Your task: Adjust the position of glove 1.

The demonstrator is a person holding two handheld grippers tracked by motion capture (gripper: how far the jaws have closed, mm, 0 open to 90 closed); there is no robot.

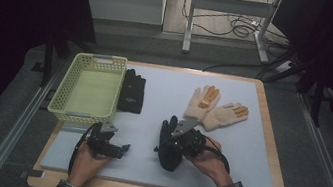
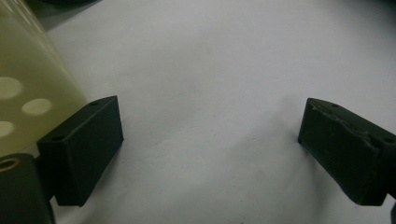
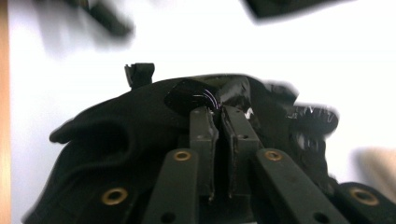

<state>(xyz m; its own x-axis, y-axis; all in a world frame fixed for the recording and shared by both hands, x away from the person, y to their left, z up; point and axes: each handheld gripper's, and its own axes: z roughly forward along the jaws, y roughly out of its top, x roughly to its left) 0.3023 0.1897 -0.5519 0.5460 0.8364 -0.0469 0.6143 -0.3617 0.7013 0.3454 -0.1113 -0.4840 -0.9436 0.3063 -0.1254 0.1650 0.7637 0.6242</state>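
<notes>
A black glove [image 1: 168,157] is bunched up at the front middle of the white mat [image 1: 164,93]. My right gripper [image 1: 167,141] is on top of it. In the right gripper view its jaws [image 3: 218,112] stand almost together with a fold of the black glove [image 3: 116,135] pinched at their tips. A second black glove [image 1: 133,91] lies flat beside the yellow basket [image 1: 88,88]. Two cream gloves with orange patches [image 1: 203,102] [image 1: 226,115] lie at the mat's back right. My left gripper [image 1: 115,148] rests near the front left, open, with bare mat between its fingers [image 2: 210,135].
The basket wall [image 2: 28,93] is close on the left side of the left gripper view. A wooden table edge [image 1: 268,140] frames the mat. Metal rails [image 1: 24,116] run along both sides, and a desk frame with cables [image 1: 227,17] stands behind.
</notes>
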